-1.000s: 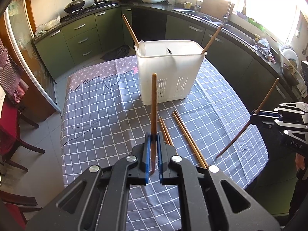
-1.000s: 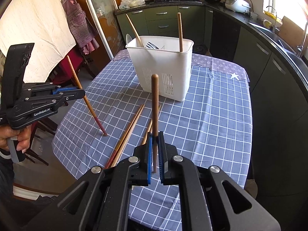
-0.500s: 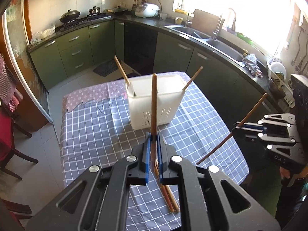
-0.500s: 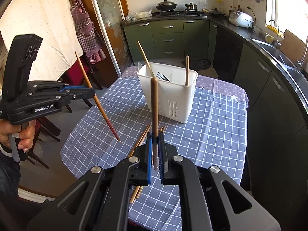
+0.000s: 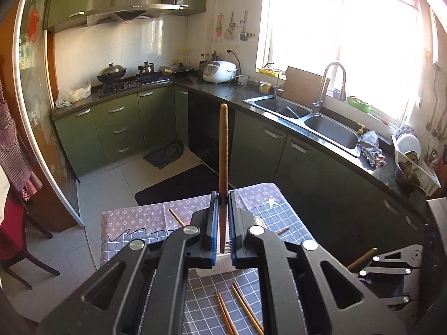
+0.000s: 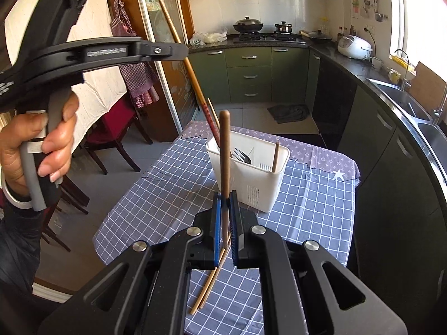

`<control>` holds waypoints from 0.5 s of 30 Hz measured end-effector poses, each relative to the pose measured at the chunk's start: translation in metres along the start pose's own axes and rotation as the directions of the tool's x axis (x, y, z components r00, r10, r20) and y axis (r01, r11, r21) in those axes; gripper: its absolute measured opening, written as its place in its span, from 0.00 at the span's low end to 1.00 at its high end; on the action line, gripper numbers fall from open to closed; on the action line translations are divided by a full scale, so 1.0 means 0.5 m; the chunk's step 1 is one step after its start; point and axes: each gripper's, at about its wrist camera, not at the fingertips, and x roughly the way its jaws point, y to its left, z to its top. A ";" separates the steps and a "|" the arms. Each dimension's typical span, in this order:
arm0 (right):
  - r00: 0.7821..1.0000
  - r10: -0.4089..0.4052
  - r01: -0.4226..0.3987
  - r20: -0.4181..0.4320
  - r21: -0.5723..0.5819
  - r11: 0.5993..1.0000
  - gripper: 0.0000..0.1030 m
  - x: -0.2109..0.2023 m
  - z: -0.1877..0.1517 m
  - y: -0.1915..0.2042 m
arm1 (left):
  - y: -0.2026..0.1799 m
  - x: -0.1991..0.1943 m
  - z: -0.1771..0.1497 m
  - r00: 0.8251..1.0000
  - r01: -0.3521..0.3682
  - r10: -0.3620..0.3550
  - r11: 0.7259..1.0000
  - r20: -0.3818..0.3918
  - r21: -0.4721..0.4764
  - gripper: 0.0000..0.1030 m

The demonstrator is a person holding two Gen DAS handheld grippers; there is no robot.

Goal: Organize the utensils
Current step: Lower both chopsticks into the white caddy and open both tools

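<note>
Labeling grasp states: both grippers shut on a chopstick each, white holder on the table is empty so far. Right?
Not quite: the white holder is not empty. The right wrist view shows a fork and chopsticks already standing in it. The rest holds: left gripper and right gripper are each shut on a chopstick.

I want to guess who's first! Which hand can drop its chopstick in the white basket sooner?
Left. The left gripper holds its chopstick tip-down right at the white basket's rim; the right gripper's chopstick is short of it.
</note>
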 end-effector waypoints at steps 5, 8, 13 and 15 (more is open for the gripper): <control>1.000 0.002 -0.002 0.031 -0.005 1.000 0.06 -0.015 0.028 0.001 | 0.018 0.095 -0.025 0.996 -0.051 0.050 0.999 -0.071 -0.018 0.06; 0.997 -0.006 0.007 0.074 -0.007 1.000 0.06 -0.031 0.058 0.001 | 0.025 0.139 -0.048 0.991 -0.065 0.063 0.998 -0.117 -0.017 0.06; 0.991 -0.019 0.018 0.131 0.008 1.000 0.06 -0.049 0.123 -0.007 | 0.036 0.165 -0.076 0.988 -0.055 0.051 0.998 -0.147 -0.023 0.28; 0.988 -0.034 0.030 0.151 0.027 0.999 0.06 -0.050 0.149 -0.018 | 0.044 0.150 -0.075 0.992 -0.047 0.042 0.998 -0.121 -0.042 0.28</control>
